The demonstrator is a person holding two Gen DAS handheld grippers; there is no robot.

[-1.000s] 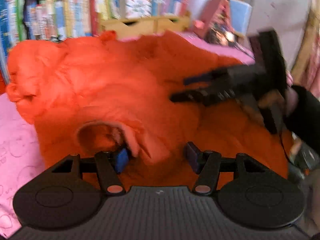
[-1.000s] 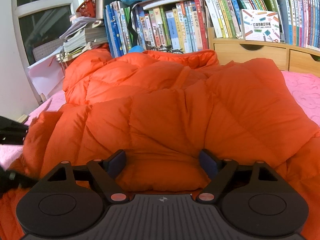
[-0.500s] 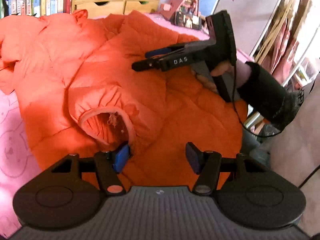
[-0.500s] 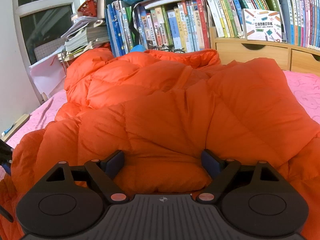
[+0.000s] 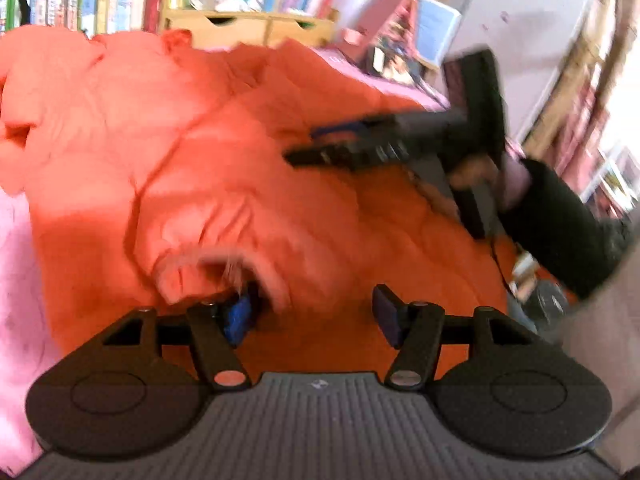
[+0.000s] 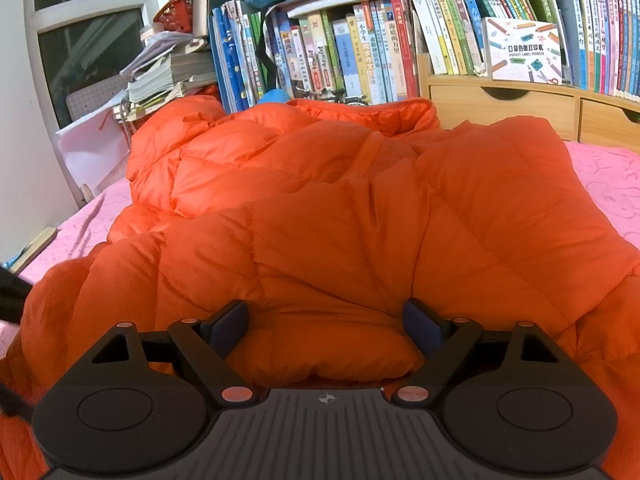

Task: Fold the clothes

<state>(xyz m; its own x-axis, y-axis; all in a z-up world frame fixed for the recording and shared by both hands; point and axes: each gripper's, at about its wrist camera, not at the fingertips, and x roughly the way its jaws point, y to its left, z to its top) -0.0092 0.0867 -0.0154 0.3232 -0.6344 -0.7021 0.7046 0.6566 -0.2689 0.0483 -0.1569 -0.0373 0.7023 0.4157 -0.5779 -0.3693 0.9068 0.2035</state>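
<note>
Orange quilted down fills both views: the jacket (image 6: 340,216) lies spread over the pink bed (image 6: 608,184), its collar toward the bookshelf (image 6: 360,52) at twelve o'clock in the right wrist view. Over the last second the jacket's body has not shifted in that view; the change is all on the left side, where the view has swung round over the sleeve and is now smeared with motion blur. The sleeve (image 5: 208,224) lies folded across the body, its cuff (image 5: 224,268) now just ahead of the fingers, at about eleven o'clock from them. The left hand-held gripper (image 5: 314,314) stands half wide and has just opened a little further; the cuff's edge touches or overlaps the left pad (image 5: 238,316), but nothing is pinched, so I read it as empty. The right hand-held gripper (image 6: 326,326) stands wide, straddling a puffed fold at the hem (image 6: 320,356) without squeezing it, and has kept still; in the left wrist view it shows at two o'clock, hovering over the jacket. My judgement is that the sleeve has been let go on the body and the next fold, likely from the hem, has not begun.
</note>
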